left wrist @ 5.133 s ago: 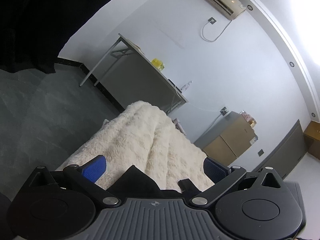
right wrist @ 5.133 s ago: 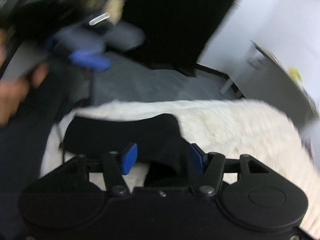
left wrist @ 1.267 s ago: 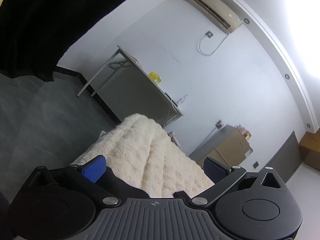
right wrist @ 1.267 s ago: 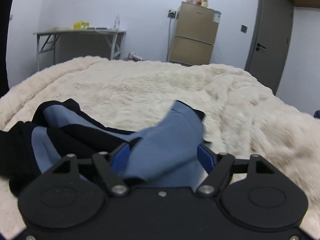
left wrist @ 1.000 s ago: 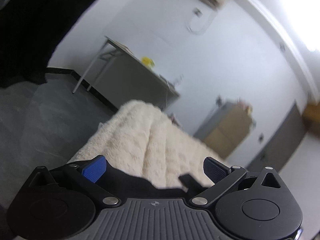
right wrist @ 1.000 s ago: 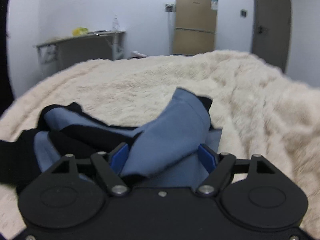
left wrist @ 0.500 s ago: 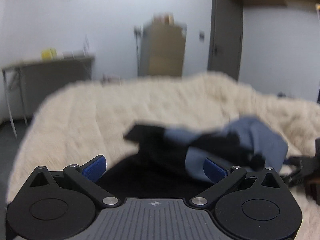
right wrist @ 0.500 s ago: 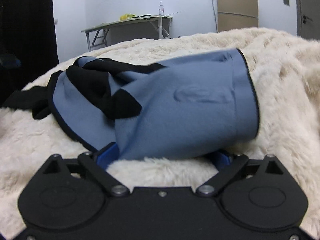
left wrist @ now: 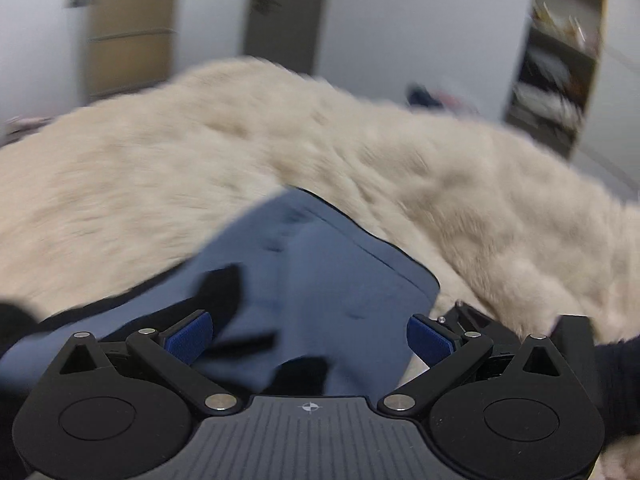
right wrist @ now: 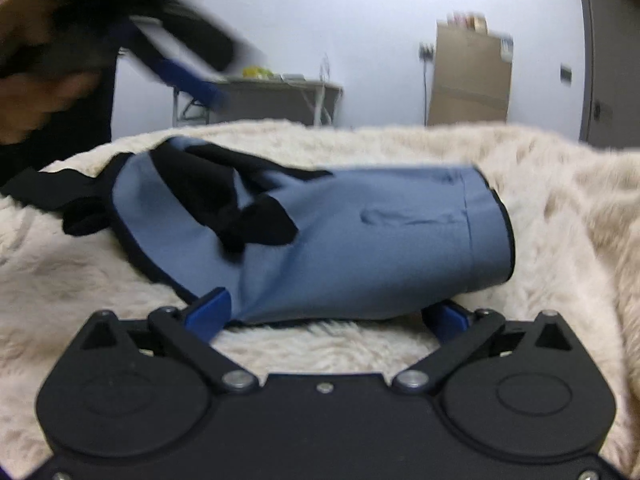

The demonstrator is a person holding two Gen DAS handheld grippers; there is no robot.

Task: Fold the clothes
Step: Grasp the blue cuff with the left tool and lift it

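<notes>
Swinging over from the side, the left gripper (left wrist: 310,338) now hangs wide open above the blue-and-black garment (right wrist: 360,236); right gripper (right wrist: 326,316) has let go, jaws fully spread, cloth lying flat mid-frame on the fluffy blanket (right wrist: 560,200).

No readable words, numbers or brand names are showing anywhere in either view. The only mark is a small round crosshair emblem sitting on the ribbed grey body of the left gripper (left wrist: 308,336), centred just behind its blue pads, and it is carrying no lettering.

Bare blanket (right wrist: 560,208) right of garment (right wrist: 360,240); left gripper (right wrist: 188,72) overhead left.
</notes>
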